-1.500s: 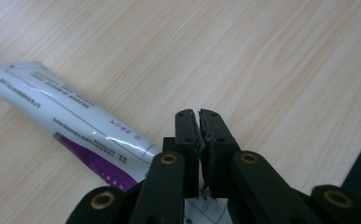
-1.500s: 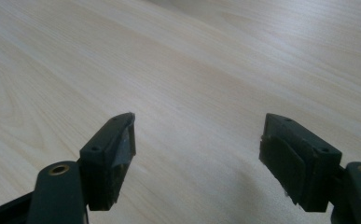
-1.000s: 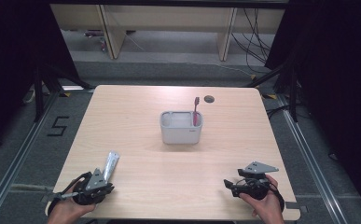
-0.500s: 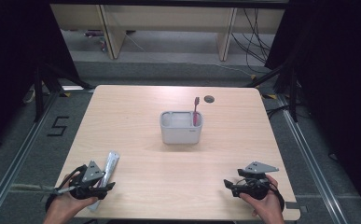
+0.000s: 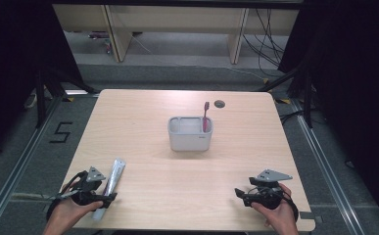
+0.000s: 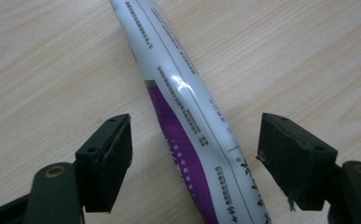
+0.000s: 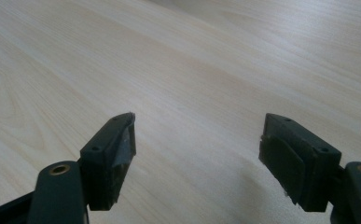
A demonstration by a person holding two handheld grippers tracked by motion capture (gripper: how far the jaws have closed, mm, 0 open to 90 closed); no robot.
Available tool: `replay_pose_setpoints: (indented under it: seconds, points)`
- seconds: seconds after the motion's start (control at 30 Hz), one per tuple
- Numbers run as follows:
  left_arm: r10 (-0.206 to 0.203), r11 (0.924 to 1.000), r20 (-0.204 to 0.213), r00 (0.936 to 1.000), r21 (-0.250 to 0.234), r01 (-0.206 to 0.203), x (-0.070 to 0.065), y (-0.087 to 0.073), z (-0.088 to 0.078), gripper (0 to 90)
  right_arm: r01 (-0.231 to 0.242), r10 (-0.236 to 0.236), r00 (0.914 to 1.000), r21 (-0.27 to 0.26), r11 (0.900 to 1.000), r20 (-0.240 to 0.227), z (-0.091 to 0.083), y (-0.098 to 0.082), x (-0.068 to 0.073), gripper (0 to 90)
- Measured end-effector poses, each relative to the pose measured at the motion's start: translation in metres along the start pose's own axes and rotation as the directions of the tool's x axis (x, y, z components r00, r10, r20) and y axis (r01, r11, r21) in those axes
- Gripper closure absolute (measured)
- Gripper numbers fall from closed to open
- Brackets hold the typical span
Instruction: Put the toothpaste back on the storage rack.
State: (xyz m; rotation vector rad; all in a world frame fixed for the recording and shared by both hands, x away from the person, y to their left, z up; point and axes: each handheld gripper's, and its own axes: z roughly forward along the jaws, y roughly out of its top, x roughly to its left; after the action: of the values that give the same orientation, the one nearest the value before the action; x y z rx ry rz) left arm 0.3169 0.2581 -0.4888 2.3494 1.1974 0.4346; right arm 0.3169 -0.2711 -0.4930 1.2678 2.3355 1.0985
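Fingers (image 6: 108,163) of left gripper (image 6: 194,168) just opened wide, clear of white-purple toothpaste tube (image 6: 187,121), small print unreadable; right gripper (image 7: 199,161) wide.

- The light wooden table (image 5: 143,122) had rounded corners and a small dark round hole (image 5: 220,104) near its far edge.
- A grey holder (image 5: 189,137) stood at the middle.
- A silver-and-purple toothpaste tube (image 5: 110,182) lay flat near the near left corner, its length running front to back.
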Motion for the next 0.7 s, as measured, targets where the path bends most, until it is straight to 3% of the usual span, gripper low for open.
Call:
replay_pose_setpoints:
  seconds: [0.03, 0.07, 0.1, 0.13, 0.27, 0.4, 0.43, 0.47, 0.57, 0.6, 0.63, 0.67, 0.7]
  points:
    - [-0.022, 0.9997, 0.008, 0.9997, -0.007, 0.022, -0.001, 0.0, 0.002, 25.2, 0.028, -0.028, 0.9996, -0.004, 1.0, 0.001, 0.0, 0.001, -0.002, 27.6]
    - [-0.015, 0.9999, 0.006, 0.9999, 0.004, 0.015, 0.0, 0.0, 0.002, 25.0, -0.004, 0.004, 1.0, 0.004, 1.0, -0.001, 0.0, 0.0, 0.0, 27.6]
    - [-0.026, 0.9996, 0.0, 0.9997, -0.008, 0.026, 0.0, 0.0, 0.004, 25.0, -0.007, 0.007, 1.0, 0.004, 1.0, -0.001, 0.0, 0.0, 0.0, 27.6]
    - [-0.006, 0.9998, 0.001, 1.0, 0.021, 0.006, 0.001, 0.0, 0.003, 25.0, 0.002, -0.002, 1.0, 0.009, 1.0, 0.003, -0.001, 0.0, 0.0, 27.6]
    - [-0.01, 0.9994, 0.007, 0.9999, 0.032, 0.01, 0.002, 0.0, 0.008, 26.4, 0.031, -0.031, 0.9995, -0.001, 1.0, 0.008, -0.001, 0.001, -0.001, 27.6]
    - [-0.007, 0.9994, 0.005, 1.0, 0.035, 0.006, 0.003, 0.001, 0.012, 30.1, 0.018, -0.018, 0.9998, 0.002, 1.0, 0.013, -0.001, 0.0, -0.001, 27.6]
    - [-0.014, 0.9983, 0.016, 0.9998, 0.056, 0.013, 0.003, 0.002, 0.011, 30.3, 0.013, -0.013, 0.9999, 0.0, 1.0, 0.01, -0.001, 0.0, -0.001, 27.6]
    - [-0.014, 0.999, 0.024, 0.9996, 0.043, 0.013, 0.004, 0.001, 0.012, 32.0, 0.03, -0.03, 0.9995, 0.0, 1.0, 0.007, -0.001, 0.001, -0.002, 27.6]
    - [0.009, 0.9987, 0.03, 0.9995, 0.049, -0.01, 0.003, 0.004, 0.012, 36.6, 0.02, -0.02, 0.9997, -0.001, 1.0, 0.013, 0.0, 0.001, -0.002, 27.6]
    - [0.015, 0.9984, 0.043, 0.999, 0.054, -0.017, 0.003, 0.005, 0.012, 39.3, 0.04, -0.04, 0.9991, -0.003, 0.999, 0.013, 0.0, 0.001, -0.003, 27.6]
    - [0.019, 0.9988, 0.036, 0.9992, 0.044, -0.021, 0.002, 0.005, 0.013, 41.9, 0.007, -0.007, 1.0, 0.012, 1.0, 0.001, 0.0, 0.001, 0.0, 27.6]
    - [0.023, 0.9985, 0.033, 0.9992, 0.049, -0.024, 0.002, 0.006, 0.013, 41.9, 0.032, -0.032, 0.9995, 0.004, 0.999, -0.001, 0.001, 0.001, -0.002, 27.6]
    - [0.023, 0.9984, 0.037, 0.999, 0.05, -0.025, 0.002, 0.007, 0.013, 42.2, -0.017, 0.017, 0.9999, 0.016, 1.0, 0.0, -0.001, 0.001, 0.002, 27.6]
